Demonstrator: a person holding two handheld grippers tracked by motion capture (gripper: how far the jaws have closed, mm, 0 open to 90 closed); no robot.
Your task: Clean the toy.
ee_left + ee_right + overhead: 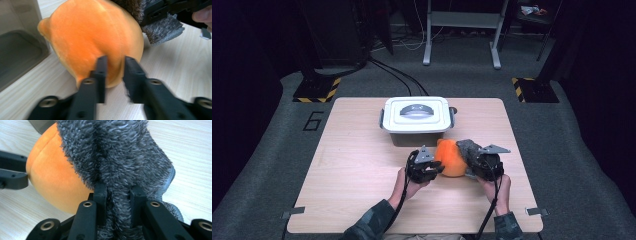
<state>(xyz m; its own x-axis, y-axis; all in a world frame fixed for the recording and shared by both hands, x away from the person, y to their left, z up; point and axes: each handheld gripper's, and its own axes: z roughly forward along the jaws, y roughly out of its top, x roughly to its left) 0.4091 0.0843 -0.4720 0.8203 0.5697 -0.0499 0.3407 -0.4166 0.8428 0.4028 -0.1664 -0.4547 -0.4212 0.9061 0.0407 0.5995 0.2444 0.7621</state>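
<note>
On a pale wooden worktop (pixel 357 165) in a dark room, the left tool (pixel 115 65), slightly parted, touches a round orange plush toy (pixel 451 158) near the front edge; the right tool (pixel 117 191) pinches the toy's grey fuzzy fabric (pixel 117 152), before a lidded white plastic box (pixel 416 116).

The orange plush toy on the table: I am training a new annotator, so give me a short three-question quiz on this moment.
1. True or false: the lidded white box sits on the near side of the orange plush toy, closest to the person.
2. What does the right gripper clamp? A) the orange body B) the grey furry part C) the box handle
3. Which material is the table top?

Key
1. False: the box lies beyond the toy.
2. B: grey fur is pinched between its jaws.
3. Light wood.
</note>
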